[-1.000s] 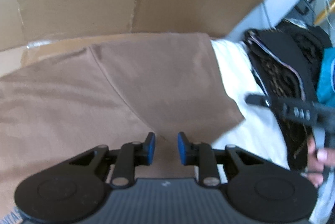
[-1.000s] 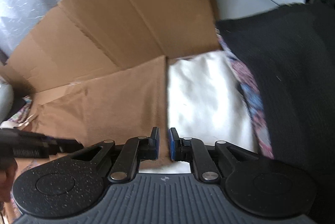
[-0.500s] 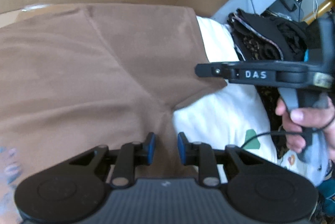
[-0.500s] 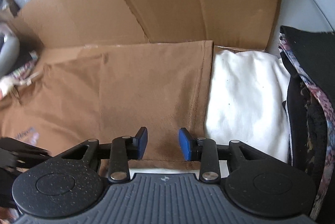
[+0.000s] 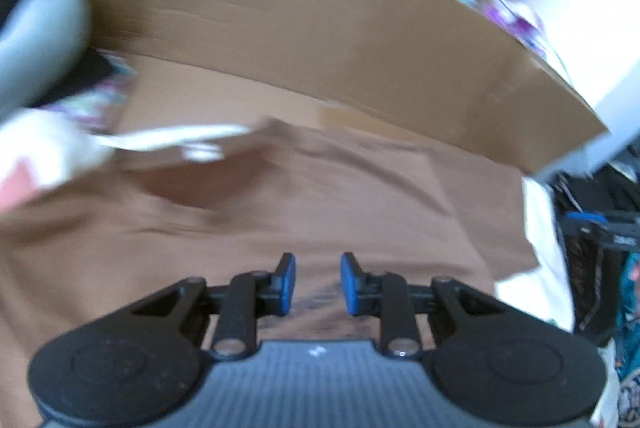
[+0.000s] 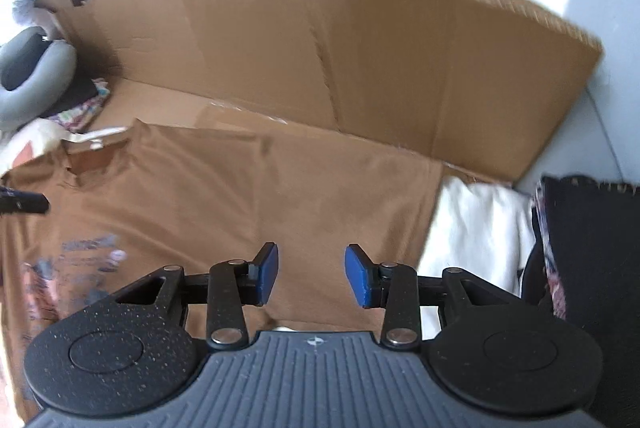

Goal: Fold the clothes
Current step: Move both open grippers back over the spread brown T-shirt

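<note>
Brown cotton T-shirt (image 6: 248,196): lies flat on the cardboard sheet (image 6: 360,44), one side now folded in, straight edge beside the white folded cloth (image 6: 476,228); faded print at left.
Left tongs (image 5: 318,284): jaws slightly apart, empty, just widened a little.
Right tongs (image 6: 311,274): just opened, fabric released, nothing between; fold step looks done.
Black knit pile (image 6: 592,252): far right.
</note>
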The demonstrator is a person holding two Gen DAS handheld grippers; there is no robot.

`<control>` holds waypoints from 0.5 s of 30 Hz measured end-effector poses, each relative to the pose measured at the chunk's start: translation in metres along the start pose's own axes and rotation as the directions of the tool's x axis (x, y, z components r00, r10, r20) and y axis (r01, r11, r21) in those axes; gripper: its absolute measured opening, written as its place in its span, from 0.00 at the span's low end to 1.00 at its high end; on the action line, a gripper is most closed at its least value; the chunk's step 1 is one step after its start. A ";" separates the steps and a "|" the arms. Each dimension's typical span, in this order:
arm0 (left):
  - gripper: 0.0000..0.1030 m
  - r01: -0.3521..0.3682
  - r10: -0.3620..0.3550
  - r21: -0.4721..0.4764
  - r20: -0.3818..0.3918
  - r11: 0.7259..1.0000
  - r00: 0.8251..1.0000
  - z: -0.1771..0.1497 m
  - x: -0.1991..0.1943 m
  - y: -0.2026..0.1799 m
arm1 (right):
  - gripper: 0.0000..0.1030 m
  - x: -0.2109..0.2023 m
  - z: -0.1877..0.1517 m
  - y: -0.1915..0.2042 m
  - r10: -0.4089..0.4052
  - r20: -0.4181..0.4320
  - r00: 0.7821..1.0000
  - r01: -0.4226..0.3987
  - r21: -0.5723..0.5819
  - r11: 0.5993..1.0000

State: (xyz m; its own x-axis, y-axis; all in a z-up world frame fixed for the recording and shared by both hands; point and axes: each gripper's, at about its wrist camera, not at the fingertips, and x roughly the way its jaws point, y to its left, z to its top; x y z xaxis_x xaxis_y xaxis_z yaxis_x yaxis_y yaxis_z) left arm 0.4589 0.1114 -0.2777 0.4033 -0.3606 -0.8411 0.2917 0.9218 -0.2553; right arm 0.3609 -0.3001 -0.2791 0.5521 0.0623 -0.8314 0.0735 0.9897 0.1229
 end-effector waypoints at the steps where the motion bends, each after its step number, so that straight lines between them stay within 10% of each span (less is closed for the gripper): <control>1: 0.29 -0.029 0.029 -0.012 0.010 1.000 1.000 0.002 -0.011 0.011 | 0.44 -0.005 0.006 0.005 0.008 -0.002 1.000 -0.008 -0.003 1.000; 15: 0.30 -0.275 0.276 -0.233 -0.029 0.933 0.961 -0.056 -0.105 0.136 | 0.60 -0.052 0.073 0.106 0.137 -0.041 0.990 -0.143 -0.264 0.954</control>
State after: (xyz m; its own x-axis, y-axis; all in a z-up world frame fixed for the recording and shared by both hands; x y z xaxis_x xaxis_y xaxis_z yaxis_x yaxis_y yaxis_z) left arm 0.4077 0.2823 -0.2502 0.4427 -0.0876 -0.8924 -0.0407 0.9922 -0.1176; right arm 0.4010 -0.2079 -0.1832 0.5222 0.2021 -0.8285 -0.2277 0.9693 0.0929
